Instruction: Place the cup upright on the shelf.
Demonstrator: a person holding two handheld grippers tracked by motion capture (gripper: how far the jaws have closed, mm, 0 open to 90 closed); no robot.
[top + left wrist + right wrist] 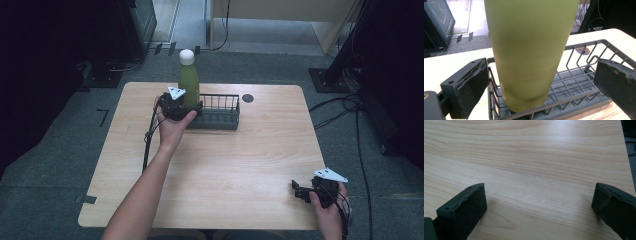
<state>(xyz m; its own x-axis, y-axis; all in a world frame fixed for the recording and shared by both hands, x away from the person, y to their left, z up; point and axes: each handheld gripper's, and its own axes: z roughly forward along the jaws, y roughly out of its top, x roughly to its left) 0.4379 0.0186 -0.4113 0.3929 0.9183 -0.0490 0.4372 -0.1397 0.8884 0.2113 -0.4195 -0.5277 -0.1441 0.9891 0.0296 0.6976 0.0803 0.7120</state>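
Grey carpet and dark equipment surround a pale wooden table; at its far left part the left claw stands with its jaws spread wide to either side of a green bottle, the pads clear of the bottle's wall on both sides in the left gripper view; no earlier picture bears on it, so only this spread stance is told; the bottle (white-capped, upright) stands in the left end of a dark wire basket, its base resting on the basket's floor; the person's left hand holds that claw from the near side, forearm reaching in across the table; beyond the basket a small dark round spot sits on the tabletop, perhaps a cable port, though it is too small to tell; well apart, at the near right corner, the right claw rests low over bare wood with jaws spread and nothing between them.
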